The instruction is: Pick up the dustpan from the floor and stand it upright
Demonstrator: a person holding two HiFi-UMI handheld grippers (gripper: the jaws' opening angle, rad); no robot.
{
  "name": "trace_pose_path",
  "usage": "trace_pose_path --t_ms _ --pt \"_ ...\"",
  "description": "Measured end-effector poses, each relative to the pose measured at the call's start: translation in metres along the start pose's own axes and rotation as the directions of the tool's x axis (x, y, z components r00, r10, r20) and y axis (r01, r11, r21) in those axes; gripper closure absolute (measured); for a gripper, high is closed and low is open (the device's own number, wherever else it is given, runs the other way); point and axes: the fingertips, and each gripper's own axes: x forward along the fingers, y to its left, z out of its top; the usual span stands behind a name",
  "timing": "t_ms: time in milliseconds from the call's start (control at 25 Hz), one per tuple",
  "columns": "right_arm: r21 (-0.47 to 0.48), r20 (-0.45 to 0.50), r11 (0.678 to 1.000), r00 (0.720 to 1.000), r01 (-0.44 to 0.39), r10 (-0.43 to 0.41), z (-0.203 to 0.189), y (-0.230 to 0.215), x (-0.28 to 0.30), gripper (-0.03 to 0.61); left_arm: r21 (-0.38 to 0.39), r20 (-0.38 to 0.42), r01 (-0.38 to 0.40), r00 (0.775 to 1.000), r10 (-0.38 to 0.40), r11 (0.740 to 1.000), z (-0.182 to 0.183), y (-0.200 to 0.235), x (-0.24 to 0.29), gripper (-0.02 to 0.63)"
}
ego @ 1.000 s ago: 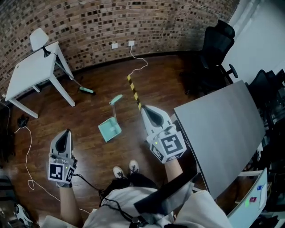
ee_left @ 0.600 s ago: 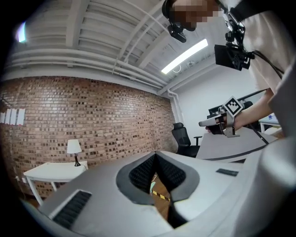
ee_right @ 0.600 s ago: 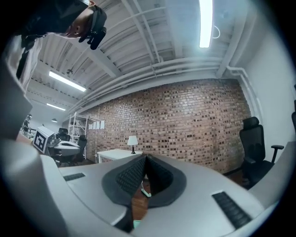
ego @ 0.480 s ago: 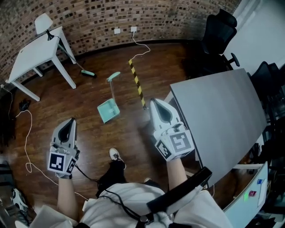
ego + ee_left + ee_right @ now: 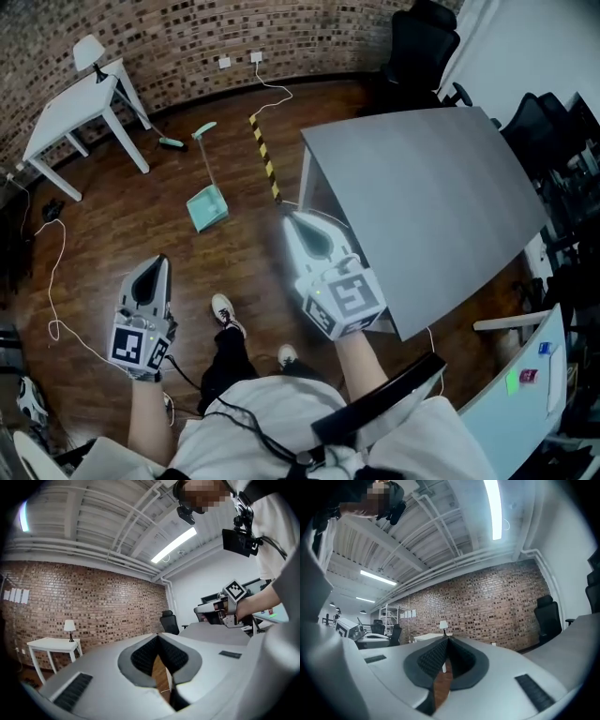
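Table (image 5: 70, 117), white, sits far left against the brick wall (image 5: 187, 37), a small lamp (image 5: 89, 53) on its corner. Left gripper (image 5: 157, 267) comes next, held level over the wooden floor (image 5: 103, 234), jaws pressed together with nothing between them. Dustpan (image 5: 206, 204), teal, lies on the floor ahead, well apart from both grippers, its long handle running toward the wall. A yellow-and-black strip (image 5: 262, 155) lies just beside it. Right gripper (image 5: 296, 223), jaws likewise closed and empty, hangs beside the grey desk (image 5: 422, 187).
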Motion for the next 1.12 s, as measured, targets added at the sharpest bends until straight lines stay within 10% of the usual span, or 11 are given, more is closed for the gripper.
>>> trace_pose_path --t_ms 1120 --pt "-0.048 0.050 0.994 0.993 -0.101 0.104 0.056 0.076 -0.017 0.580 0.100 0.102 -0.064 0.993 0.053 0.993 0.082 0.004 -0.055 0.609"
